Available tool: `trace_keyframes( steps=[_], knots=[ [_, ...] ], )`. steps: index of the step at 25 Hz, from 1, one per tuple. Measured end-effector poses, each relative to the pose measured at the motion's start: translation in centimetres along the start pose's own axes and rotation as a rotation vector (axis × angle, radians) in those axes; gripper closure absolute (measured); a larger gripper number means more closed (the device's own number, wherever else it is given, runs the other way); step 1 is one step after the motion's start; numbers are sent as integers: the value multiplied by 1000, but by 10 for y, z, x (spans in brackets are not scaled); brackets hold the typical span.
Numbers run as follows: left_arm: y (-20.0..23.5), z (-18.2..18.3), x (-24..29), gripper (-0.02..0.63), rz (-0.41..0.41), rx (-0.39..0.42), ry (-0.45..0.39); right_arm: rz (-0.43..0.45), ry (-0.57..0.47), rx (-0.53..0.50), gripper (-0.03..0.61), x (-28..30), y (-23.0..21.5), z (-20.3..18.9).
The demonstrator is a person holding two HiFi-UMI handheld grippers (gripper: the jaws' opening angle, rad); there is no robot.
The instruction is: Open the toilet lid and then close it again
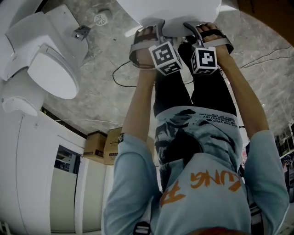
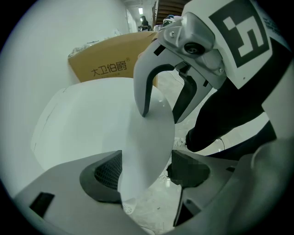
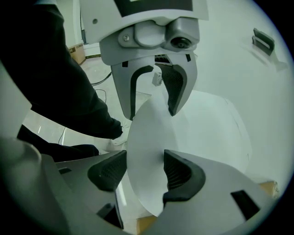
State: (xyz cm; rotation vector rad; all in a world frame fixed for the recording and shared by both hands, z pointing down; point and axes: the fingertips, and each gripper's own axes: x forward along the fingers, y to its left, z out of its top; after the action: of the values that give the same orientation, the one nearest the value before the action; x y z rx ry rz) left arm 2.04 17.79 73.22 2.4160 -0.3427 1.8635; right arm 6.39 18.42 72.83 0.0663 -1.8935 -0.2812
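The white toilet lid shows at the top of the head view, with both grippers on its near rim. My left gripper is on the left part of the rim and my right gripper is close beside it. In the left gripper view the lid runs edge-on between the jaws of the left gripper, and both dark pads lie against it. In the right gripper view the right gripper clamps the lid's rim the same way. The bowl below is hidden.
A second white toilet stands at the left on the grey stone floor, near a floor drain. A thin cable trails across the floor. Cardboard boxes sit by a white cabinet. The person's legs stand between the grippers and the boxes.
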Motion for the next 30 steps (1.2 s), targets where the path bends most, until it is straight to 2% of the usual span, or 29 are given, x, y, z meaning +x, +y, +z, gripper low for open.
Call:
trace_keyframes(
  steps=[3,5,7,8,10,12,14,16,19,21,23,26,28,30],
  knots=[
    [1,-1,0,267,-24,-12,0,12,-30,44,311,0,0,2],
    [-2,2,-5,267,-66,-74,-30,56,-19,87,329,-4,3,4],
    [-7,11,-17,315,-140,-198,-98,114,-18,165,391,-15,7,11],
    [-5,17,-25,307,-161,-272,-137,129,-33,226,403,-22,4,15],
    [6,25,-42,339,-156,-410,-199,127,-71,400,408,-34,-10,18],
    [21,32,-62,422,-114,-536,-253,104,-116,612,430,-50,-29,17],
    [38,40,-86,490,-55,-657,-318,65,-154,766,482,-72,-50,12],
    [53,47,-115,500,-8,-767,-398,35,-188,840,565,-98,-70,11],
    [69,54,-161,514,40,-891,-497,28,-260,909,565,-138,-91,23],
    [84,65,-190,563,96,-932,-550,1,-306,941,565,-164,-110,27],
    [105,74,-222,579,178,-952,-624,-45,-359,966,565,-187,-134,30],
    [144,83,-278,587,338,-962,-748,-110,-470,1040,565,-218,-179,44],
    [165,91,-313,588,422,-957,-791,-149,-556,1088,565,-243,-211,54],
    [181,102,-348,588,486,-948,-831,-200,-623,1085,565,-274,-241,62]
  ],
)
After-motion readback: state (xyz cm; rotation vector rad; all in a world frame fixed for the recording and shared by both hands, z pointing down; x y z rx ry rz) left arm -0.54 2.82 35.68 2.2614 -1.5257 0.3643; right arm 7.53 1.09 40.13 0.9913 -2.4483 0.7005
